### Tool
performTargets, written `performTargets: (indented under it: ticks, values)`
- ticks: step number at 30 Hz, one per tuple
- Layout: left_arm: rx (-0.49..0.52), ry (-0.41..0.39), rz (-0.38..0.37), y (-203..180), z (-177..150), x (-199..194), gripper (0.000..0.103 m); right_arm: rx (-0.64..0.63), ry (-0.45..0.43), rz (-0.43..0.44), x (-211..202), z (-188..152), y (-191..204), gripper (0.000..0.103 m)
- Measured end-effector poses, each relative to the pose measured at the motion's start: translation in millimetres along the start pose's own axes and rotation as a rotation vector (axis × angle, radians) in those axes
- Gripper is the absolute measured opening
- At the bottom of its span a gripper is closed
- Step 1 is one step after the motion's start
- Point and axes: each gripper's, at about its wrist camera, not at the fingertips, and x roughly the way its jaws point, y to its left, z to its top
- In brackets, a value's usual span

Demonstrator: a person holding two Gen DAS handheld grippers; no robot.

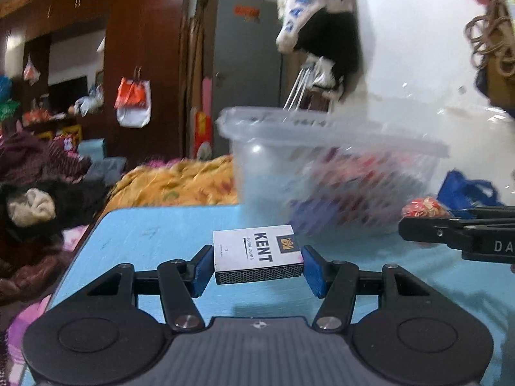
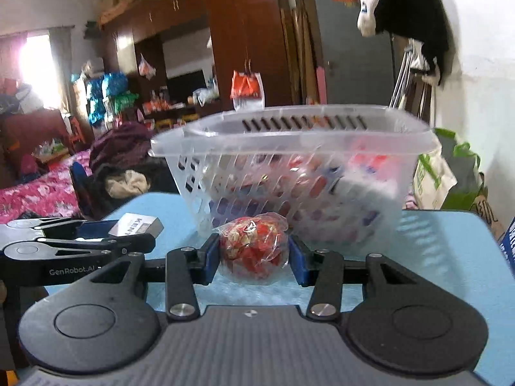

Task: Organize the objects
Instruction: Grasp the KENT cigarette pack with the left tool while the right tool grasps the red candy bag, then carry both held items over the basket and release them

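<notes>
My left gripper [image 1: 257,268] is shut on a white KENT matchbox [image 1: 257,255] and holds it just above the blue table [image 1: 154,234]. My right gripper [image 2: 252,254] is shut on a red wrapped ball in clear plastic [image 2: 254,246], low over the table. A clear slotted plastic basket [image 2: 289,148] with several colourful items inside stands just beyond both grippers; it is blurred in the left wrist view [image 1: 322,148]. In the right wrist view the left gripper [image 2: 80,244] and matchbox [image 2: 135,225] show at the left. In the left wrist view the right gripper [image 1: 457,231] and ball [image 1: 425,207] show at the right.
The table's left edge [image 1: 87,234] drops off to a bed with a yellow blanket [image 1: 180,183] and dark clothes [image 1: 42,199]. A blue bag [image 1: 466,189] lies behind the basket at the right. Green and white bags [image 2: 444,173] stand by the white wall.
</notes>
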Motion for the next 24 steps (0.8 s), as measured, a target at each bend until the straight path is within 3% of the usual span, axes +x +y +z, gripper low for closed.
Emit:
performTargets:
  ticks: [6,14,18,22,24]
  values:
    - [-0.025,-0.062,-0.035,-14,3,-23,0.062,0.02,-0.036,0.027,-18,-2,-5,0.049]
    - [-0.047,-0.069,-0.089,-25,4,-35,0.062,0.049,-0.074,0.045,-41,-4,-18,0.049]
    - [-0.044,-0.093,-0.108,-31,26,-37,0.062,-0.026,-0.134,-0.013,-50,30,-10,0.049]
    - [-0.065,-0.084,-0.168,-35,68,-27,0.062,-0.074,-0.208,-0.039,-46,80,-8,0.049]
    - [-0.061,-0.085,-0.159,-38,89,-15,0.062,-0.084,-0.222,-0.05,-35,101,-14,0.049]
